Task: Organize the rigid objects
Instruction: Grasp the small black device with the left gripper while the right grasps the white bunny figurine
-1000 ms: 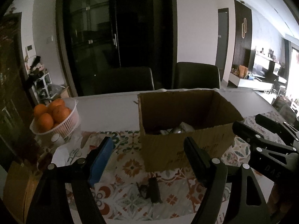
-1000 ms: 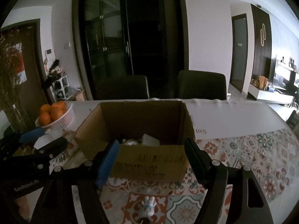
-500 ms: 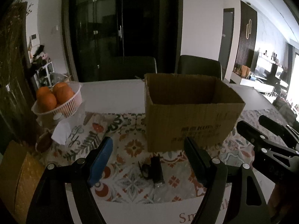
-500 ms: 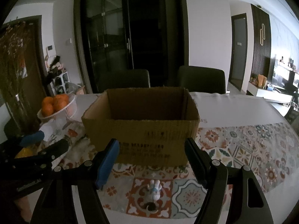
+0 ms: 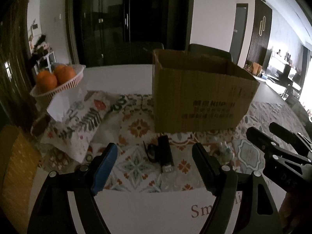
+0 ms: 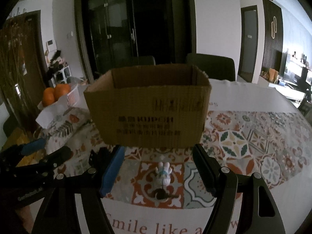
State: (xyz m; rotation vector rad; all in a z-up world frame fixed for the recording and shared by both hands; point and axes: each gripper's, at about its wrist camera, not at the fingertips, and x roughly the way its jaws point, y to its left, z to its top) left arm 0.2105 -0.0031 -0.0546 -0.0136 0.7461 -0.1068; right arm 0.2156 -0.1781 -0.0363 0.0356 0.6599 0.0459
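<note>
Both jaws spread, empty. Cardboard box [image 6: 148, 107] ahead; black clip, possibly [image 5: 164, 153], white figurine [image 6: 163, 173] before it.

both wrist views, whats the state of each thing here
left gripper: open, empty
right gripper: open, empty
cardboard box: upright, top open
black device: lying flat on the mat
white figurine: lying on the mat
basket: holds oranges

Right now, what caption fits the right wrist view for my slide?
Open right hand-held gripper poised over small white figurine on patterned tablecloth, before brown cardboard box.
</note>
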